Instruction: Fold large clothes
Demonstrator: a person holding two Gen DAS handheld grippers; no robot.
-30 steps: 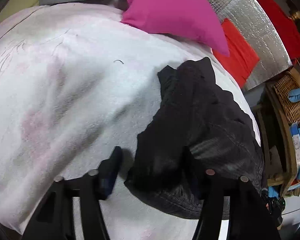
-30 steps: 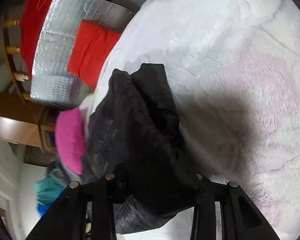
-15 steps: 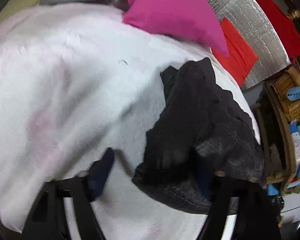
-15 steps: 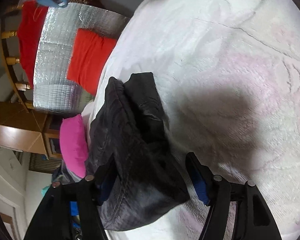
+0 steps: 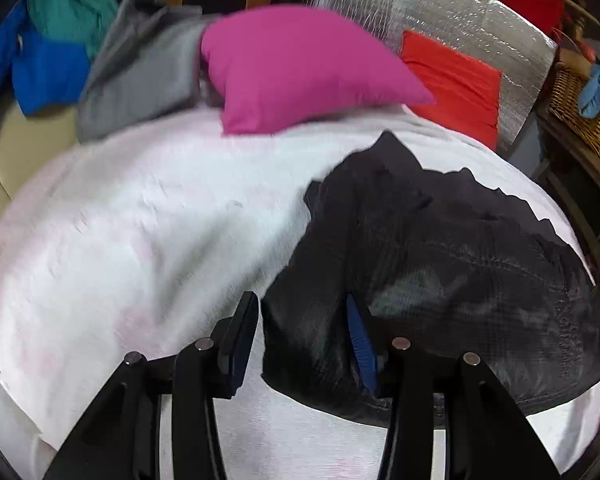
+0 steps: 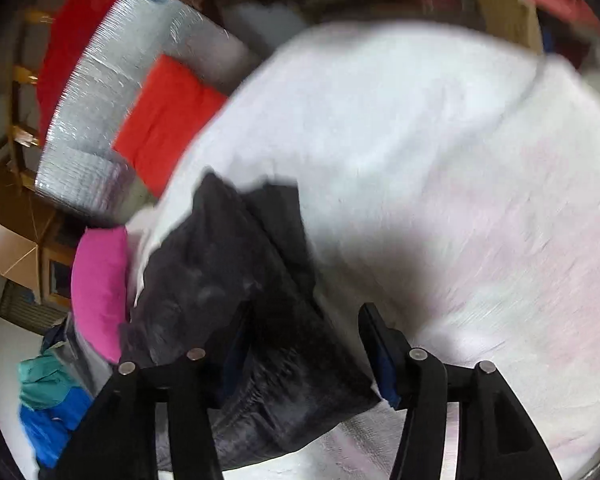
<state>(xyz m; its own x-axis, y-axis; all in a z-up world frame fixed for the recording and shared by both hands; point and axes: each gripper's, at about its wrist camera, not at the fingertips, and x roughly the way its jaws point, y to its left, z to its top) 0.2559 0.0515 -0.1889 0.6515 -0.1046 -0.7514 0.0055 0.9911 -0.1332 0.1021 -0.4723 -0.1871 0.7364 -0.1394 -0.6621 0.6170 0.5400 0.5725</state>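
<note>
Both fingers (image 5: 358, 344) (image 6: 380, 364) sets spread over crumpled black garment (image 5: 440, 264) on white blanket (image 5: 140, 240).

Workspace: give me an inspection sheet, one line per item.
Surface: white blanket with faint pink marks, spread wide.
Job's things: black garment, bunched in a rumpled heap on the blanket, not flat.
Clutter: pink pillow, grey cloth and blue and teal clothes at the far edge.
Grippers: left hand-held gripper open, astride the garment's near edge; right hand-held gripper open, garment between its fingers.
Cables: nothing seen.
Surroundings: silver foil sheet, red cushion, wicker basket, wooden furniture.
</note>
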